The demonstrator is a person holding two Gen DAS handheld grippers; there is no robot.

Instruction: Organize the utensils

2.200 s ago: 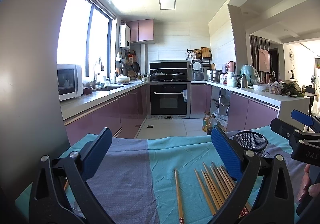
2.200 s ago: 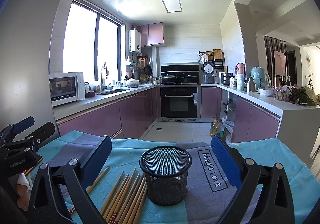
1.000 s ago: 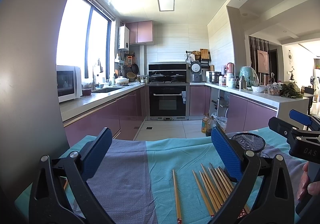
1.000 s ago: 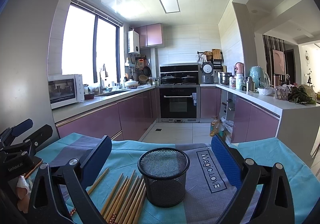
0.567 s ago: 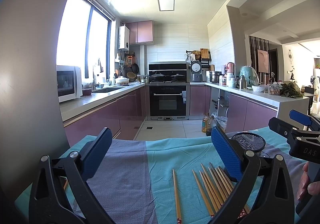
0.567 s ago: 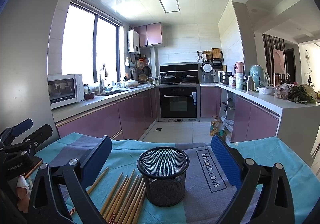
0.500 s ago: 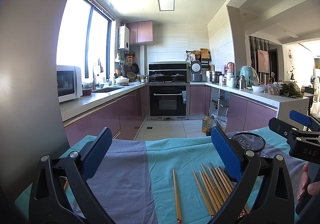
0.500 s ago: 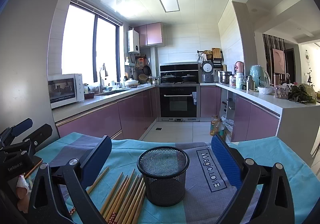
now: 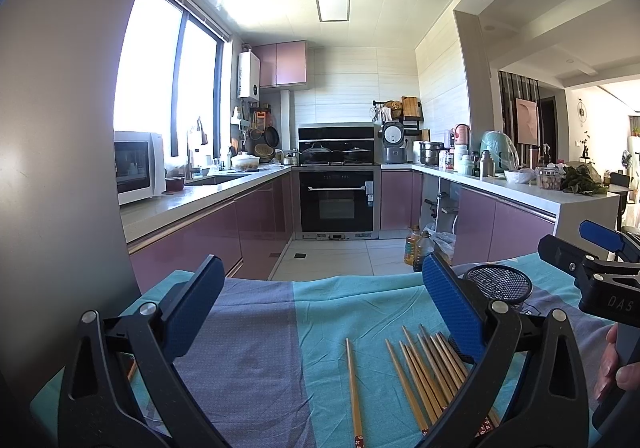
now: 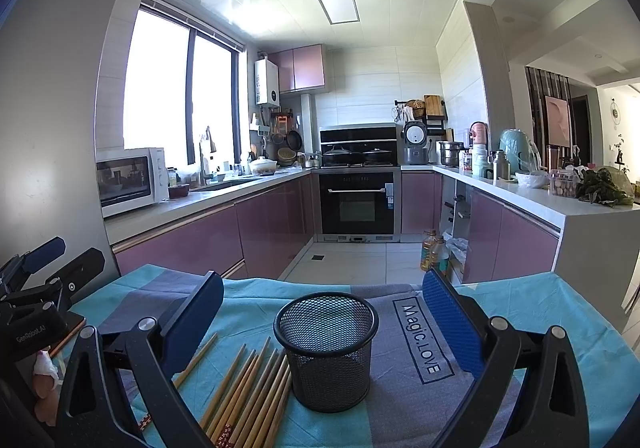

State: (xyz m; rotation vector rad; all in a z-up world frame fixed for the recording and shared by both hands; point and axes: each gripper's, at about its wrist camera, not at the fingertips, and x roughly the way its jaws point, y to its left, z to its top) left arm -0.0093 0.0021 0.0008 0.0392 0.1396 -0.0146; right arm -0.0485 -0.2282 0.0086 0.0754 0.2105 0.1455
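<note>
Several wooden chopsticks [image 9: 424, 372] lie side by side on the teal and grey cloth [image 9: 248, 360], one single chopstick [image 9: 353, 388] a little to their left. The same bundle of chopsticks [image 10: 248, 392] shows in the right wrist view, just left of an upright, empty black mesh cup [image 10: 326, 348]. The mesh cup [image 9: 500, 283] sits beyond the chopsticks in the left wrist view. My left gripper [image 9: 320, 308] is open above the cloth, holding nothing. My right gripper [image 10: 320, 312] is open with the cup between and beyond its fingers.
The cloth covers a table whose far edge [image 10: 320, 282] drops to the kitchen floor. Purple cabinets [image 10: 192, 240] and an oven [image 10: 356, 204] stand beyond. A phone-like flat object [image 10: 68, 330] lies at the cloth's left. A person's hand [image 9: 616, 364] holds the right gripper.
Both grippers have drifted only slightly; the mesh cup sits a touch further left in the right wrist view. Nothing was taken hold of or let go.
</note>
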